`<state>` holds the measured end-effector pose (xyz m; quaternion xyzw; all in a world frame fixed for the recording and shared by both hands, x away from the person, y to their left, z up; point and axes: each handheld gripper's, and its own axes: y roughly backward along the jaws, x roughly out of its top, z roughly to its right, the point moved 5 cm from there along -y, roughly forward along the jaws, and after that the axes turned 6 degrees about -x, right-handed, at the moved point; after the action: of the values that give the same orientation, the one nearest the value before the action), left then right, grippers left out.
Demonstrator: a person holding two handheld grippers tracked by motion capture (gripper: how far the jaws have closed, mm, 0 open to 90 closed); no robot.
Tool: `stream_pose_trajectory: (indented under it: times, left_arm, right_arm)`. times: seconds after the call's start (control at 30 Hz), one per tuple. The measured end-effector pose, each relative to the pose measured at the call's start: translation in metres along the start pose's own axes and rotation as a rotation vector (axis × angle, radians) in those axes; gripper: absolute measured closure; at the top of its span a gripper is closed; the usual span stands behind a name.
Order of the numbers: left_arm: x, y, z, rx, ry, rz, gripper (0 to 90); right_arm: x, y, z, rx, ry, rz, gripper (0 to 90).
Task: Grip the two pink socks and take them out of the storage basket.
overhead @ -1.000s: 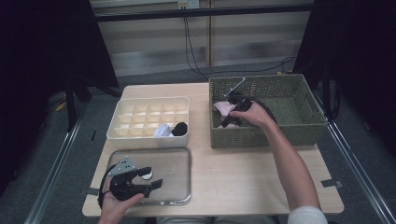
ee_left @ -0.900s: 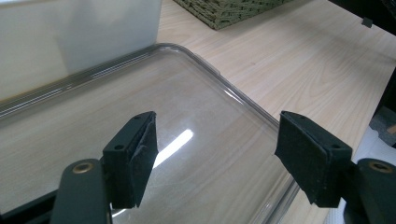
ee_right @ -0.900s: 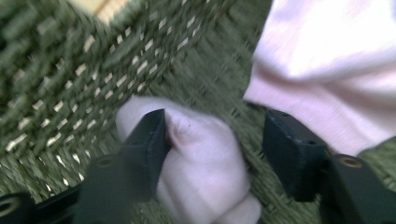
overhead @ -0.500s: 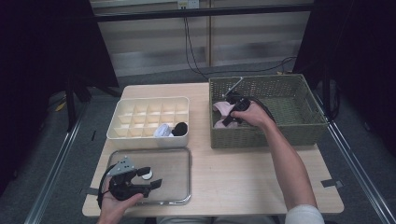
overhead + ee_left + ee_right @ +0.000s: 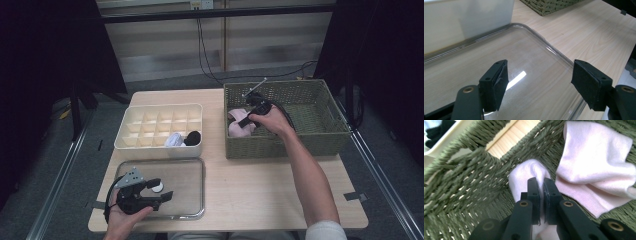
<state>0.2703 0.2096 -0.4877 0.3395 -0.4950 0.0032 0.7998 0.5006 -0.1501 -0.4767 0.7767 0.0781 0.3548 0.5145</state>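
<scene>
The right gripper (image 5: 541, 181) reaches into the left end of the green basket (image 5: 300, 145), near its front wall. Its fingers (image 5: 533, 192) have just been closing and now pinch a fold of a pink sock (image 5: 529, 173). A 2nd pink piece (image 5: 596, 170) lies just beside it on the basket floor, touching it. In the high view the sock (image 5: 239, 127) sits in the basket's front left corner under the right hand (image 5: 272, 120).

The left gripper (image 5: 539, 82) rests low over the clear tray (image 5: 524, 50) at the worktop's (image 5: 260, 190) front left, fingers (image 5: 499, 82) spread wide with nothing between them. Behind the tray stands a cream divided box (image 5: 160, 125) with a white and a black bundle (image 5: 192, 136) in its front cells.
</scene>
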Motion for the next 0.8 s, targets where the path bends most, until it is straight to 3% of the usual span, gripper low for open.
stream_pose_trajectory:
  times: [0.6, 0.8]
  left_arm:
    - [0.0, -0.003, 0.001, 0.005, -0.02, -0.012, 29.4]
    - [0.002, 0.0, 0.001, 0.005, -0.019, 0.013, 29.6]
  right_arm:
    - [0.004, 0.037, 0.005, 0.006, -0.032, 0.13, 85.9]
    - [0.004, 0.051, 0.004, 0.014, -0.049, 0.168, 85.8]
